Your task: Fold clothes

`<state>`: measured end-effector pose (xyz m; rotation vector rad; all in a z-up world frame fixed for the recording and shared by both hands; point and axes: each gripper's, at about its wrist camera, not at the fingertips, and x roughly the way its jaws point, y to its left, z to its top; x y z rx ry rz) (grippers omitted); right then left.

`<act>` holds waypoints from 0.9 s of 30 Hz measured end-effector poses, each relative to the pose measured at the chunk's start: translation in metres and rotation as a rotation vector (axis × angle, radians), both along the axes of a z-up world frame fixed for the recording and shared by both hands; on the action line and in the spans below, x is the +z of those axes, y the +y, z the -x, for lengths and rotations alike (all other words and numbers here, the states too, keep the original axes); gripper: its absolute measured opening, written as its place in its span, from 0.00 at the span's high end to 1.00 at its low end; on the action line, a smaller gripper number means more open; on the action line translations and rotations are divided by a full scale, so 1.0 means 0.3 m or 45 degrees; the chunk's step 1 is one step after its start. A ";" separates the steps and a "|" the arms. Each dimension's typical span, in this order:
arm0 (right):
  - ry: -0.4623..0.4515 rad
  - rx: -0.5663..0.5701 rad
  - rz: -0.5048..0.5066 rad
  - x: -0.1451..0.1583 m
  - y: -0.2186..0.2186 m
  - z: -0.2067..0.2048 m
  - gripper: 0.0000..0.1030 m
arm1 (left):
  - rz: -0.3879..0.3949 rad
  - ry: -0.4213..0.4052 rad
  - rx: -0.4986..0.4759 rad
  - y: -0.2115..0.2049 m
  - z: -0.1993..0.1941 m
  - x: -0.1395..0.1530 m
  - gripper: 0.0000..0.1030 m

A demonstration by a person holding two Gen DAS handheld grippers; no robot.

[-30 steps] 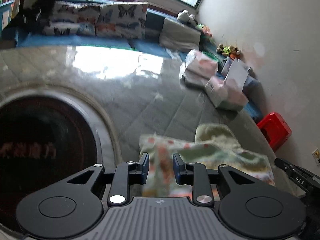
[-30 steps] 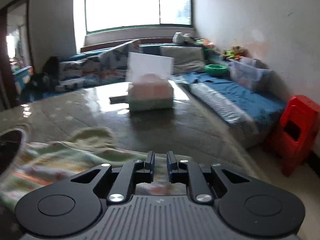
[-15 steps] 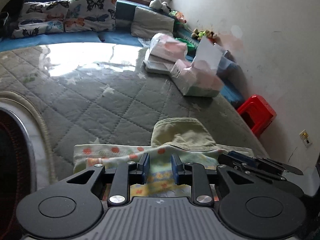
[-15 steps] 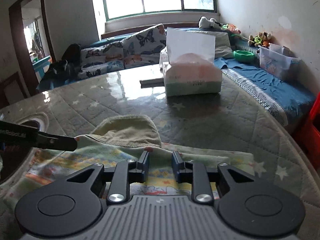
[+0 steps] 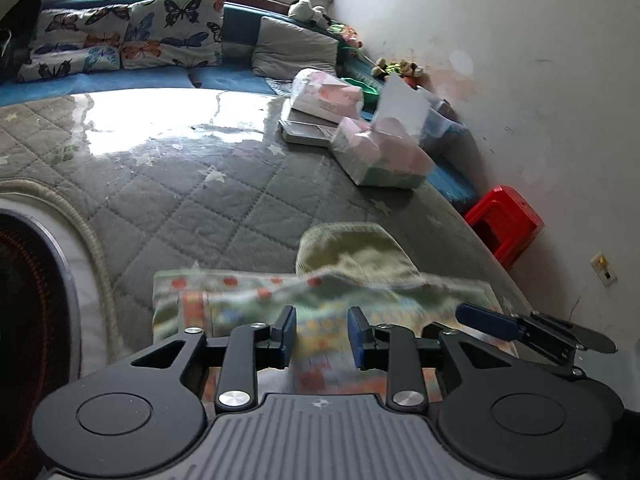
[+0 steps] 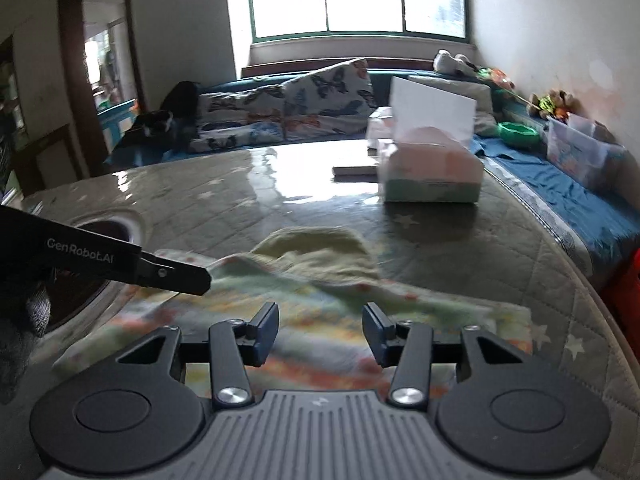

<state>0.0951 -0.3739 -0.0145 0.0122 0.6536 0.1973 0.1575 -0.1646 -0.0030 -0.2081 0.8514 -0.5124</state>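
Your left gripper (image 5: 322, 332) hangs with its jaws parted and nothing between them, just above the near edge of the garment (image 5: 320, 292); your right gripper (image 6: 320, 330) is spread wider, equally empty, over the same cloth (image 6: 320, 304) a little to the right. The garment lies folded flat on the quilted table (image 5: 192, 208), with its pale green hood (image 6: 320, 252) at the far side. Expect it to be light, soft and limp: it will sag and slide on the cover, so pinch through all layers at an edge or corner. Both tools point forward and slightly down, side by side, close together.
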 end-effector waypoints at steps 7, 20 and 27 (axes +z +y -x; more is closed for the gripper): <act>0.011 0.031 0.030 -0.007 0.051 0.125 0.43 | -0.044 -0.055 -0.039 0.037 0.158 0.009 0.56; -0.035 -0.027 0.060 -0.029 0.067 0.249 0.22 | -0.113 -0.122 -0.035 0.067 0.294 -0.017 0.40; -0.042 -0.076 0.066 -0.048 0.069 0.279 0.11 | -0.110 -0.118 0.012 0.102 0.337 -0.013 0.19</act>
